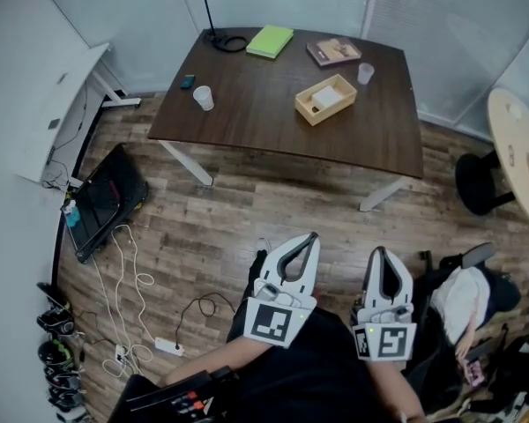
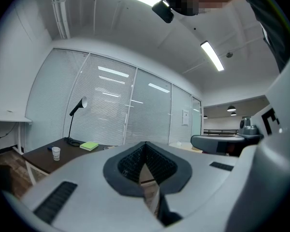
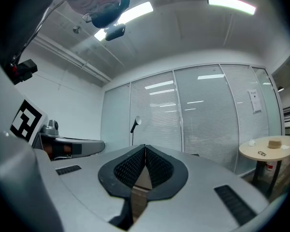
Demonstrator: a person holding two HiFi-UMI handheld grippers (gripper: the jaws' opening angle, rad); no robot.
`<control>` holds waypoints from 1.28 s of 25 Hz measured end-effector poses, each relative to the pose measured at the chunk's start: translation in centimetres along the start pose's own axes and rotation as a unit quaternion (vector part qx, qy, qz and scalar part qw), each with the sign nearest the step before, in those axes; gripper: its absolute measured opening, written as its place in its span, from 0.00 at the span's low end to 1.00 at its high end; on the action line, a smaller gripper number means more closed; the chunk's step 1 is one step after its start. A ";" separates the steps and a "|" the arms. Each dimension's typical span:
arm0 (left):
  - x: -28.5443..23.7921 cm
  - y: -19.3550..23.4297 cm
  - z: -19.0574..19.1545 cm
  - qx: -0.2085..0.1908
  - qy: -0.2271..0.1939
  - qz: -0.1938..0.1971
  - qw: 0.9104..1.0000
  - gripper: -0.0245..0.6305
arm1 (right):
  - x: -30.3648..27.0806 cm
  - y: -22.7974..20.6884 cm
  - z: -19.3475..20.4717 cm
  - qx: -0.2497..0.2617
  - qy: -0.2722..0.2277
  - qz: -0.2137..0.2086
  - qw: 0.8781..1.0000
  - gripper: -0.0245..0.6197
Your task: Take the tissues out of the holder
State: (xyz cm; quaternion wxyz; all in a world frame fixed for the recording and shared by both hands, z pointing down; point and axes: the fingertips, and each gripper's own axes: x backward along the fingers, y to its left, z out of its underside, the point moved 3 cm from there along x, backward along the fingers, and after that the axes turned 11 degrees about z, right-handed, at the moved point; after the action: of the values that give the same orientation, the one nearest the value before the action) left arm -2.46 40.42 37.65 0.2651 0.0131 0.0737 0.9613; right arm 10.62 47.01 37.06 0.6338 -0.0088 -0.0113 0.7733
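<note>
Head view, looking steeply down. Both grippers are held low at the near edge, over the wood floor and well apart from the table.

- Left gripper: jaws closed tip to tip, nothing between them. Its own view shows the ribbed pads meeting at the front edge, with only a thin gap behind.
- Right gripper: jaws also pressed together and empty; its own view shows the pads touching at the tip.
- The two grippers sit side by side, both pointing toward the far table.

Tissue holder: an open wooden box on the dark table, right of centre and turned at an angle. White tissues lie inside it. No gripper is near it.

Also on the table:
- clear plastic cup, left side
- second cup, far right, just beyond the holder
- green notebook, far edge
- book, to its right
- desk lamp, far left, with a coiled cord at its base

Round pale table at the right edge. Power strip with white cables on the floor, near left.
</note>
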 end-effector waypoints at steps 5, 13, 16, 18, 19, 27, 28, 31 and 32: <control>-1.1 1.2 -0.4 -0.002 -0.006 0.005 1.000 0.04 | -1.5 0.1 0.1 0.000 -0.003 0.004 1.000 0.05; -4.6 6.3 -0.6 0.004 -0.005 0.016 1.000 0.04 | -7.1 0.7 0.1 0.023 -0.010 0.022 0.999 0.05; -6.8 9.0 -0.9 0.005 0.003 0.022 1.000 0.04 | -10.4 1.2 0.0 0.015 -0.002 0.022 1.000 0.05; -8.5 10.8 -1.4 0.012 0.002 0.025 1.000 0.04 | -13.1 1.6 0.0 -0.007 0.012 0.017 1.000 0.05; -9.3 11.7 -1.7 0.015 -0.002 0.026 1.000 0.04 | -14.4 1.9 0.0 -0.010 0.017 0.014 1.000 0.05; -14.2 19.5 -3.5 0.027 -0.004 0.041 0.999 0.04 | -23.7 4.3 -0.4 0.004 0.029 0.013 0.999 0.05; -14.8 20.6 -3.6 0.030 -0.003 0.042 0.999 0.04 | -24.8 4.4 -0.5 0.003 0.031 0.015 0.999 0.05; -16.4 23.7 -4.3 0.034 -0.004 0.044 0.998 0.04 | -28.2 5.0 -0.7 0.005 0.032 0.019 0.999 0.05; -17.0 24.7 -4.5 0.033 -0.004 0.045 0.998 0.04 | -29.2 5.3 -0.8 0.006 0.032 0.021 0.999 0.05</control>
State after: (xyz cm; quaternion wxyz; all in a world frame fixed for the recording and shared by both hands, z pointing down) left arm -0.70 10.22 37.13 0.2215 0.0286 0.1039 0.9692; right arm 11.17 17.30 36.10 0.6175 -0.0302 0.0134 0.7859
